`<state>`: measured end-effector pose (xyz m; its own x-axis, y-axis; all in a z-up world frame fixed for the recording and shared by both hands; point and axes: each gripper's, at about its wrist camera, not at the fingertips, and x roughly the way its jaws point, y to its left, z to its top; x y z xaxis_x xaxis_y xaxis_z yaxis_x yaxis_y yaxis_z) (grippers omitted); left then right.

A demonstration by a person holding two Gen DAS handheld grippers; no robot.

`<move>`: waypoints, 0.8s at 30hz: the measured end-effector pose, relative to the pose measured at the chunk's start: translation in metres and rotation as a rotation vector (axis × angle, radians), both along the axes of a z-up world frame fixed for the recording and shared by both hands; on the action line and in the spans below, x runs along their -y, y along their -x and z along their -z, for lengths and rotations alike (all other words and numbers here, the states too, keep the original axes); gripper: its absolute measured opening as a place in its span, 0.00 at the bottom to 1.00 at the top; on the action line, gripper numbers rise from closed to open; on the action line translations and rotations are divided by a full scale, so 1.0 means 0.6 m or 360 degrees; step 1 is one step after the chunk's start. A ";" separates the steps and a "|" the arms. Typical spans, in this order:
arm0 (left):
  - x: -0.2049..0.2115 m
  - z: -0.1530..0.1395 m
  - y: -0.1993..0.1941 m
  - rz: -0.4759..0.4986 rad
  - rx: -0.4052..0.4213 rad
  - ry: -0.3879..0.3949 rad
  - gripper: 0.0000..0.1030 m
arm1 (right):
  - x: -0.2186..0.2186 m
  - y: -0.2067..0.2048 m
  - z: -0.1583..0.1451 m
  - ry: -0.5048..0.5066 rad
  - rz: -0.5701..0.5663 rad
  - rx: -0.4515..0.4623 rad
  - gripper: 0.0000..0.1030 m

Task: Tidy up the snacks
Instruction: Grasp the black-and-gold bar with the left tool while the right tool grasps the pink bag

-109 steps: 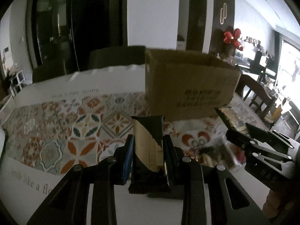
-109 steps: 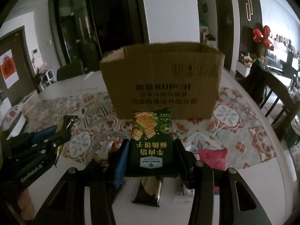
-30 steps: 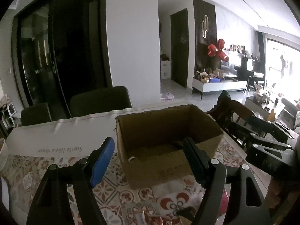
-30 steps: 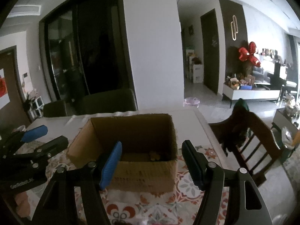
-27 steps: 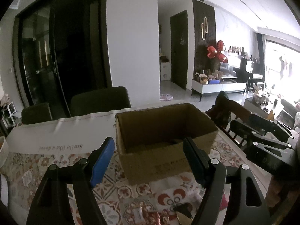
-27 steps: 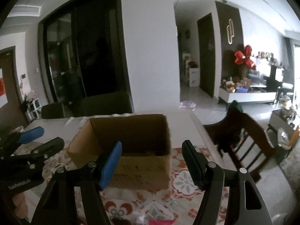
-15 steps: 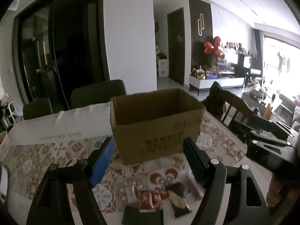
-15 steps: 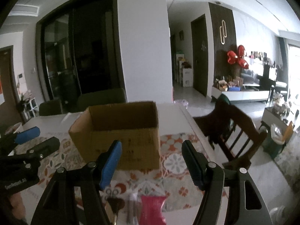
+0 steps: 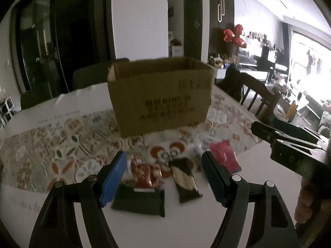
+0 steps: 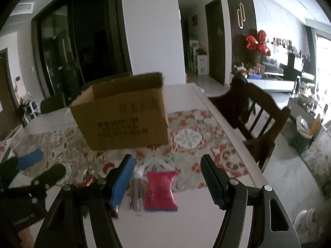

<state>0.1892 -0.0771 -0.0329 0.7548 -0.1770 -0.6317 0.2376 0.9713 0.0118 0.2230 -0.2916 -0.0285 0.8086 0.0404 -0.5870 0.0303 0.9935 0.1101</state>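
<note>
Overhead, both grippers [image 9: 164, 177] [image 10: 167, 183] empty, agape.

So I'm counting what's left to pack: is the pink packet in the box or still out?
Out. The pink packet lies flat on the table, in front of the box, between the open right gripper fingers.

A matt corrugated cardboard box [image 9: 161, 95], glossy foil-like snack packets [image 9: 145, 174], and a dark wooden chair [image 10: 256, 111].

Snack packets [image 9: 184, 180] lie flat before the upright open cardboard box [image 9: 161, 95].
</note>
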 end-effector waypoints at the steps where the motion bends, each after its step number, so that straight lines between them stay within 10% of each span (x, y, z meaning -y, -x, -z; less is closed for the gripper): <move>1: 0.002 0.009 0.001 0.0004 -0.0016 -0.0002 0.71 | 0.000 0.002 0.007 -0.0004 0.0000 -0.0012 0.65; 24: 0.036 0.122 -0.070 0.0054 -0.0327 0.0044 0.51 | -0.021 -0.057 0.122 -0.0028 -0.0036 -0.0287 0.65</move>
<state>0.2314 -0.0990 -0.1064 0.6040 -0.2193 -0.7662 0.2649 0.9620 -0.0666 0.2573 -0.2788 -0.1016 0.6892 0.0687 -0.7213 0.0289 0.9921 0.1221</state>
